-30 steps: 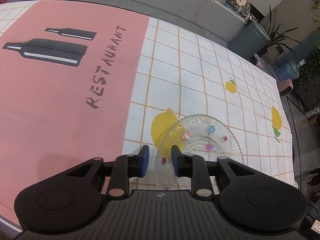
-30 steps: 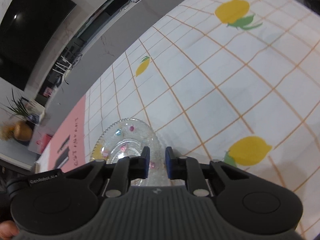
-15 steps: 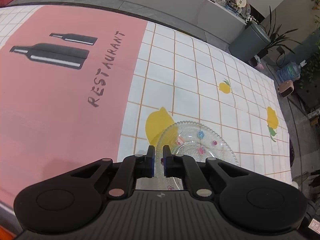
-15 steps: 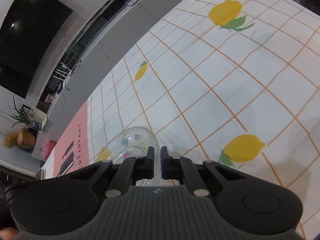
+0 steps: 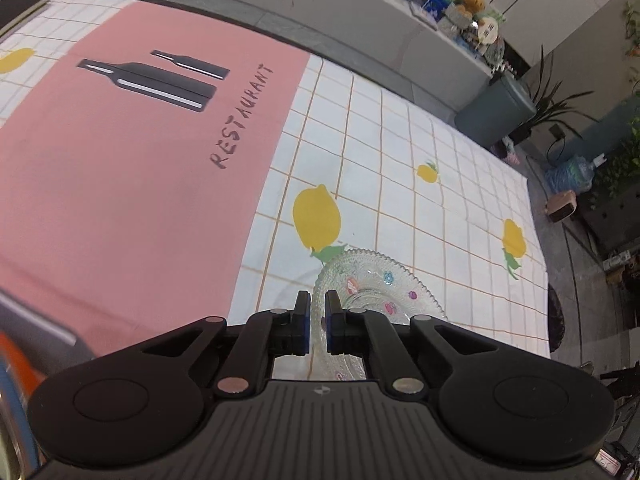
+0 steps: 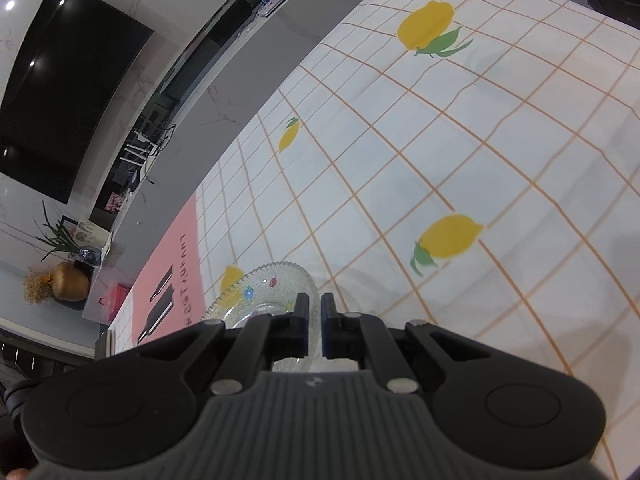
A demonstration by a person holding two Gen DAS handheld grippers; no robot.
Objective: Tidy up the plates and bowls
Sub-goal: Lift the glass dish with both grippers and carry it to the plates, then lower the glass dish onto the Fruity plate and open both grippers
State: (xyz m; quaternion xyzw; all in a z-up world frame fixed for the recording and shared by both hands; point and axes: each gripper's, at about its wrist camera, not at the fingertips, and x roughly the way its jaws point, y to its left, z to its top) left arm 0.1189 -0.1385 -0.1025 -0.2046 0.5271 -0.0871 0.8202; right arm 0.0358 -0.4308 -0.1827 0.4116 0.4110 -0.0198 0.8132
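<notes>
A clear glass plate [image 5: 380, 292] with a beaded rim and small coloured flower dots hangs just above the lemon-print tablecloth [image 5: 400, 168], casting a faint shadow on it. My left gripper [image 5: 316, 308] is shut on the plate's left rim, which runs between the blue pads. In the right wrist view the same glass plate [image 6: 260, 292] shows from the other side. My right gripper [image 6: 315, 308] is shut on its right rim there. The near part of the plate is hidden behind both gripper bodies.
A pink placemat [image 5: 120, 160] printed with bottles and "RESTAURANT" lies left of the plate. A dark notebook [image 5: 20, 8] sits at the table's far left corner. Beyond the table stand a grey counter [image 5: 400, 40], a grey bin [image 5: 496, 108] and plants.
Both grippers went from open around the plate's rim to shut on it. The plate has risen off the cloth and the table now looks farther away in both views.
</notes>
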